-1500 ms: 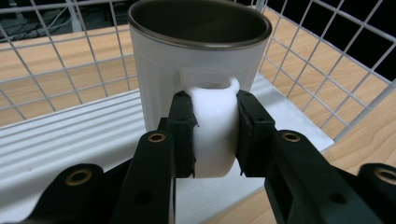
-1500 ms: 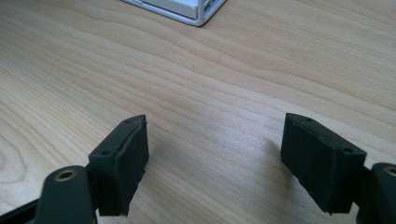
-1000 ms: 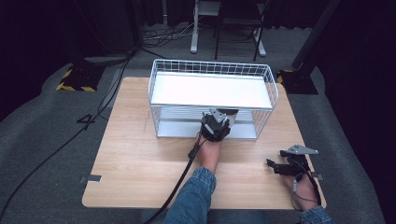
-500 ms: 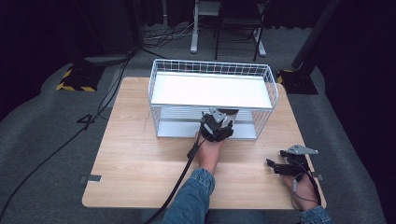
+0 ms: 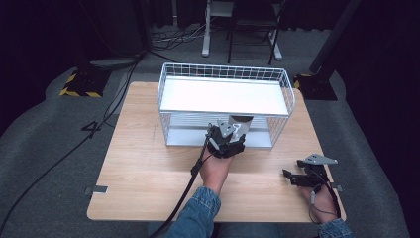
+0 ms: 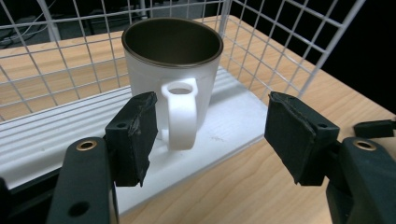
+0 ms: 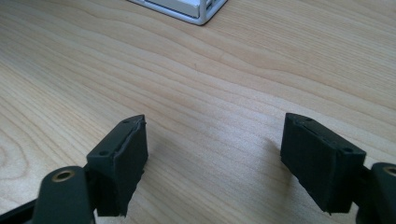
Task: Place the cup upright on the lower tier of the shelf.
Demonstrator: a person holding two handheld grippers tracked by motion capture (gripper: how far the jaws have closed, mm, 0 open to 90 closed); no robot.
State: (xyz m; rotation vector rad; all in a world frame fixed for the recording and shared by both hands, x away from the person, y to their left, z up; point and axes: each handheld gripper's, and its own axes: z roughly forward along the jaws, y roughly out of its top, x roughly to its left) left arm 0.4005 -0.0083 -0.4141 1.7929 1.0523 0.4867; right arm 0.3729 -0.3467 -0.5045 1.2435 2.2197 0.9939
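Note:
A white mug (image 6: 154, 74) with a dark inside stands upright on the lower shelf (image 6: 56, 135) of a white wire rack (image 5: 224, 70). Its handle (image 6: 181, 114) faces my left gripper (image 6: 210, 135). That gripper's jaws have just been opening and now stand open; the handle lies just ahead of them, nearer the left pad, and no pad touches it. In the high view the left gripper (image 5: 230, 136) is at the rack's front, with the mug's rim (image 5: 241, 119) just beyond it. My right gripper (image 5: 292, 177) rests open over the bare table, with nothing between its jaws (image 7: 212, 158).
The rack stands at the back middle of a wooden table (image 5: 143, 163) and its upper shelf (image 5: 223, 96) is bare. A corner of the rack (image 7: 187, 9) shows in the right gripper view. A black cable (image 5: 185, 191) trails from the left gripper toward the table's front edge.
The left gripper has drawn back a little from the rack toward the person. The right hand has kept still.

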